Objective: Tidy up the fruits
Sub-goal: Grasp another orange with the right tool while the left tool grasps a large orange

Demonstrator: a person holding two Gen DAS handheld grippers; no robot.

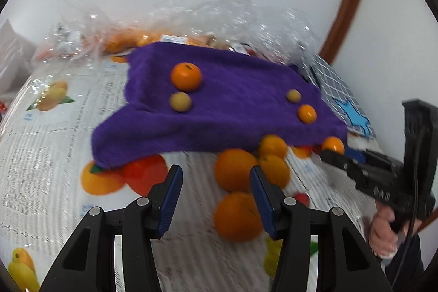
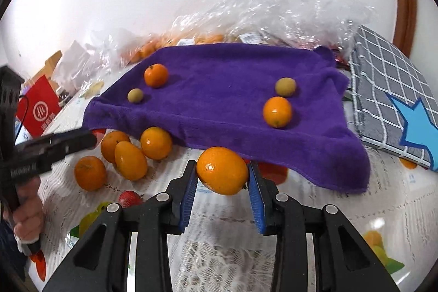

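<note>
A purple towel [image 2: 227, 89] lies on the table, and shows in the left wrist view [image 1: 232, 106]. On it sit an orange [image 2: 156, 75] with a small greenish fruit [image 2: 135, 95] at the left, and an orange [image 2: 277, 111] with a greenish fruit [image 2: 285, 86] at the right. My right gripper [image 2: 222, 174] is shut on an orange [image 2: 222, 170], just before the towel's front edge. My left gripper [image 1: 216, 188] is open and empty above several loose oranges [image 1: 238, 215] on the tablecloth [image 1: 49, 155], also visible in the right wrist view [image 2: 130, 160].
Clear plastic bags [image 2: 273, 15] with more oranges lie behind the towel against the white wall. A grey checked cloth with a blue star [image 2: 397, 106] lies at the right. A red paper bag [image 2: 38, 107] stands at the left.
</note>
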